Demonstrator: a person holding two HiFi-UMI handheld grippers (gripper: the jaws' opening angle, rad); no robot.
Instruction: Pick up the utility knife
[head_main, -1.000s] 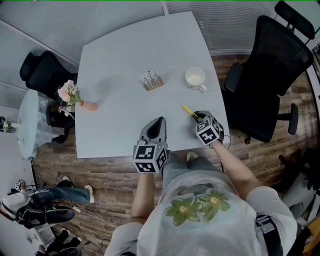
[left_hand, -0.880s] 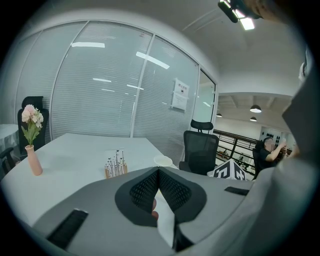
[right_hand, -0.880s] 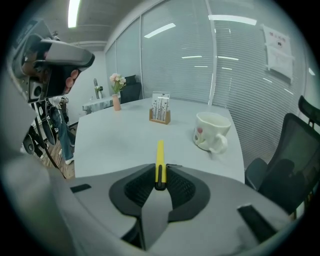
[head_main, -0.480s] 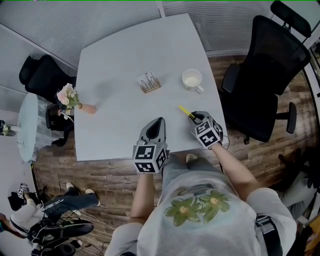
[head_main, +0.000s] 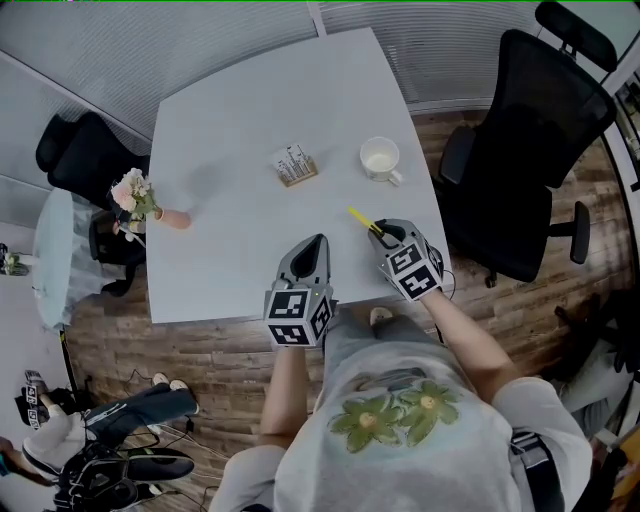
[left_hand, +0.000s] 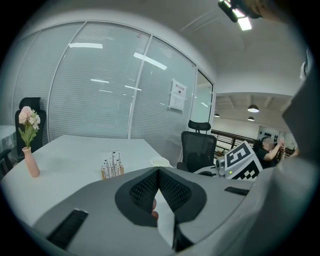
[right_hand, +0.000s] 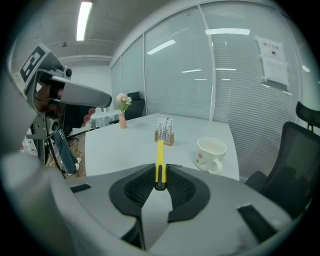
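Observation:
A yellow utility knife (head_main: 362, 221) sticks out from my right gripper (head_main: 386, 233), which is shut on its black rear end and holds it off the white table (head_main: 250, 90) near the right front edge. In the right gripper view the knife (right_hand: 160, 159) points straight ahead from between the pads, toward a wooden holder. My left gripper (head_main: 316, 242) hovers over the table's front edge, its jaws (left_hand: 159, 171) closed together with nothing in them.
A white mug (head_main: 381, 160) stands beyond the knife. The small wooden holder (head_main: 294, 164) sits mid-table, and a pink vase with flowers (head_main: 150, 205) at the left edge. Black office chairs stand to the right (head_main: 530, 150) and left (head_main: 85, 150).
My right gripper has risen with the knife in it, and the knife's tip now points a little further toward the mug. The left gripper has stayed put.

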